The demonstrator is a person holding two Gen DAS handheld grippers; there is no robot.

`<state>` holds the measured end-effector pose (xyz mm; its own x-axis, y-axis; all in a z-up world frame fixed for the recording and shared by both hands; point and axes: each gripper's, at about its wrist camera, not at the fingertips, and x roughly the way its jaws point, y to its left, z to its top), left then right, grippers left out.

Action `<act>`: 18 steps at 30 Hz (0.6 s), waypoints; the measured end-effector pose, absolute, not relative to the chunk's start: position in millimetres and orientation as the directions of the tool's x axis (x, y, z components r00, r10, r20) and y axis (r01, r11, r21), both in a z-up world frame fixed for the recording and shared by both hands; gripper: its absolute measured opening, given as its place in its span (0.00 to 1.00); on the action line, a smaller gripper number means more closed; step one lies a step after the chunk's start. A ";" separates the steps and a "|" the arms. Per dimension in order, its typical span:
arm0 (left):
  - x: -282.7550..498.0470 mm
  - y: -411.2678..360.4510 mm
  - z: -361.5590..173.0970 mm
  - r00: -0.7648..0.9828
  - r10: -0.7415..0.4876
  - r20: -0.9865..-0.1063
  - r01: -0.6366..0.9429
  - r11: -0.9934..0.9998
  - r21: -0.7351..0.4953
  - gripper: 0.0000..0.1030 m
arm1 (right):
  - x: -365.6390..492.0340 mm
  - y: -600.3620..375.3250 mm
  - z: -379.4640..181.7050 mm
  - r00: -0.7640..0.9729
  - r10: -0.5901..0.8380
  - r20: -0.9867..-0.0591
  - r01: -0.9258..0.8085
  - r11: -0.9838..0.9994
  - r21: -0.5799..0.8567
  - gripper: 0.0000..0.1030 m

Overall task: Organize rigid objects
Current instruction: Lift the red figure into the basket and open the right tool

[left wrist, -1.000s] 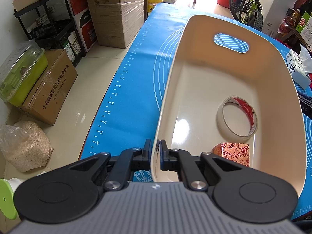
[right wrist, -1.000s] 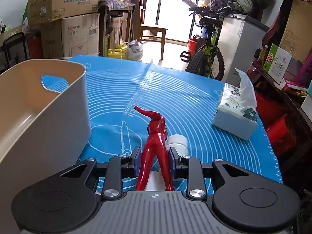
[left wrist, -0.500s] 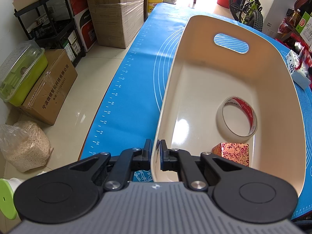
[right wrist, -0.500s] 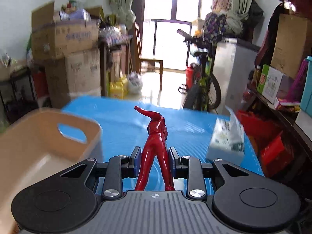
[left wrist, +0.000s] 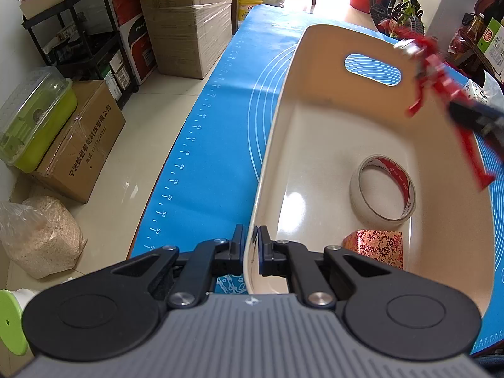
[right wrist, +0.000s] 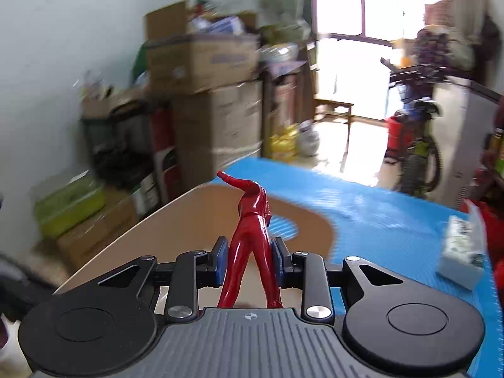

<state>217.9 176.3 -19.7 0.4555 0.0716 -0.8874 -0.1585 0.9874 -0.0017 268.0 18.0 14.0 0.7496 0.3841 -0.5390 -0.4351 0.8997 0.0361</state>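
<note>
2 hand-held grippers work the cream bin (left wrist: 315, 145): the left one (left wrist: 251, 250) pinches its near rim, while the right one (right wrist: 249, 261) clamps a red figurine (right wrist: 252, 236), head forward, above the far end.

Right gripper (right wrist: 249, 263) with its blue pads (right wrist: 221, 263) pressed against the legs of a glossy red figurine (right wrist: 252, 236), which stands upright between them, one arm stretched up and to the left. Beyond the figurine, a beige bin (right wrist: 189, 217) with a handle cut-out rests on the blue mat (right wrist: 378, 217) covering the bench. A tissue pack (right wrist: 461, 252) lies on the mat at far right. Background, blurred: stacked cardboard boxes (right wrist: 214, 94), a green container (right wrist: 69, 204), a chair (right wrist: 334, 116), a bicycle (right wrist: 412, 138) and a bright window (right wrist: 378, 31).
</note>
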 end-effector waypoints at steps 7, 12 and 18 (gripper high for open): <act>218.6 175.4 -18.8 0.456 0.074 -0.887 -0.156 0.988 0.002 0.09 | 263.0 57.4 -12.3 0.641 0.391 -0.661 -0.514 0.858 0.010 0.37; 218.7 175.4 -18.4 0.457 0.075 -0.886 -0.155 0.988 0.003 0.09 | 265.9 69.5 -29.3 0.562 0.363 -0.743 -0.530 0.848 0.014 0.37; 218.5 175.7 -18.0 0.457 0.076 -0.886 -0.154 0.988 0.005 0.09 | 271.5 62.8 -37.4 0.523 0.354 -0.775 -0.505 0.861 0.052 0.37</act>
